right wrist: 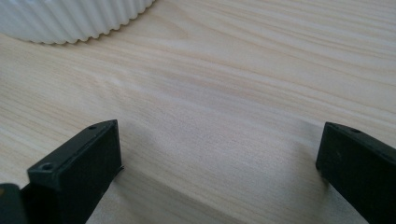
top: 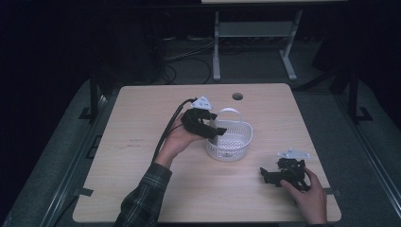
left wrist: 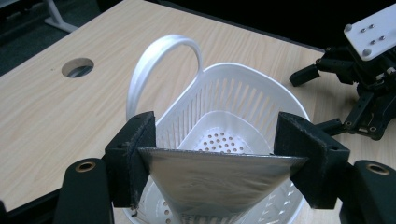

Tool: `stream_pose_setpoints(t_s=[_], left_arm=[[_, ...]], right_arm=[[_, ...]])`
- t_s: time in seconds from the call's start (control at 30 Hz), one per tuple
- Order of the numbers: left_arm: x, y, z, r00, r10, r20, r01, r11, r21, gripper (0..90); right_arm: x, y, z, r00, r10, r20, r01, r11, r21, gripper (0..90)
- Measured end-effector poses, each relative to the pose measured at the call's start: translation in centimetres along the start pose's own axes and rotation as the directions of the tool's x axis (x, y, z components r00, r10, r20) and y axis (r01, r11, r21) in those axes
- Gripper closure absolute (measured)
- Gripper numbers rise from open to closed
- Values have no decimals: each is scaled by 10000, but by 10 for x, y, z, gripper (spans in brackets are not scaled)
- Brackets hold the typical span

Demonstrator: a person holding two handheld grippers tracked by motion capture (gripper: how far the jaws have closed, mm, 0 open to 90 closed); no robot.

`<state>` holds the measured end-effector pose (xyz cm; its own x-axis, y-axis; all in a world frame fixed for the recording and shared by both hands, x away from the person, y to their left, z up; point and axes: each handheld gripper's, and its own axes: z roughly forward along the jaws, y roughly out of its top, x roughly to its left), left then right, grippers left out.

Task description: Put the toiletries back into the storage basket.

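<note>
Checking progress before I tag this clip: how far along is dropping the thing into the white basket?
Done: the left gripper has a grey, shiny flat piece clamped between its pads and holds it over the white basket. In hand: lowering it in; its tip is about at rim level. Left: release; the basket's perforated floor looks bare. The right gripper sits open on the table, idle.

High overhead, two close jaw-level views

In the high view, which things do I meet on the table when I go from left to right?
Left gripper holding a grey piece over the white basket → right gripper resting on the table.
</note>
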<state>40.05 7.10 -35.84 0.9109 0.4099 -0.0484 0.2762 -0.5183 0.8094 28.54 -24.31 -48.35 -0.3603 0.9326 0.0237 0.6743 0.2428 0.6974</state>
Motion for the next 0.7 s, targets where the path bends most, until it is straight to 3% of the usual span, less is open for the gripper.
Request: stream_pose_setpoints(t_s=[0.7], left_arm=[[-1,-8,10,9998,170,90,-172,9994,310,294]], right_arm=[[0,0,0,10000,10,-8,-10,10000,2,0]])
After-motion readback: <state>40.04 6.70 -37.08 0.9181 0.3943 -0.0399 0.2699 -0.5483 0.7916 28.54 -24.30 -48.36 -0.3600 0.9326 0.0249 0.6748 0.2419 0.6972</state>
